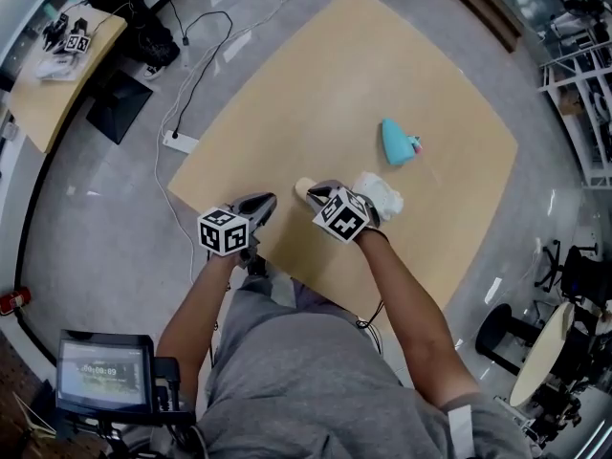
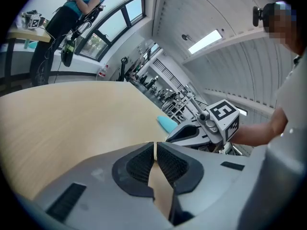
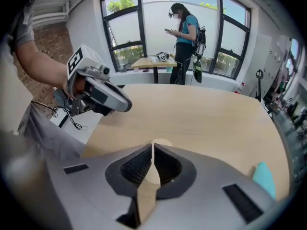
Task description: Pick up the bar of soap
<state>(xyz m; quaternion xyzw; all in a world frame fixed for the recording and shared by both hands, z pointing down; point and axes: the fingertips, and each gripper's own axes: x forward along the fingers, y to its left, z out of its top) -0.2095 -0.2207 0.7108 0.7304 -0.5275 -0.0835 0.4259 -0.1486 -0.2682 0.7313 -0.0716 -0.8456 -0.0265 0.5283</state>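
Cream-coloured and rounded, the bar of soap (image 3: 161, 143) lies on the wooden table (image 3: 206, 119), just beyond the tips of the right gripper (image 3: 152, 148), and a part of it shows through the slit under the pads. We see these jaws pressed together with nothing between them. The left gripper (image 2: 155, 145) is also closed and empty; the soap is well off to the right of its jaws.

We judge that the main danger is the closed state. If the right jaws go down like this, the tips will land on the soap or knock it forward across the smooth wood instead of taking it. They must first open wider than the bar. A bar of soap is probably slippery, so a grip only at its rounded edge can squeeze it out. A white cloth (image 1: 386, 195) lies close to the right of the jaws and could be caught too.
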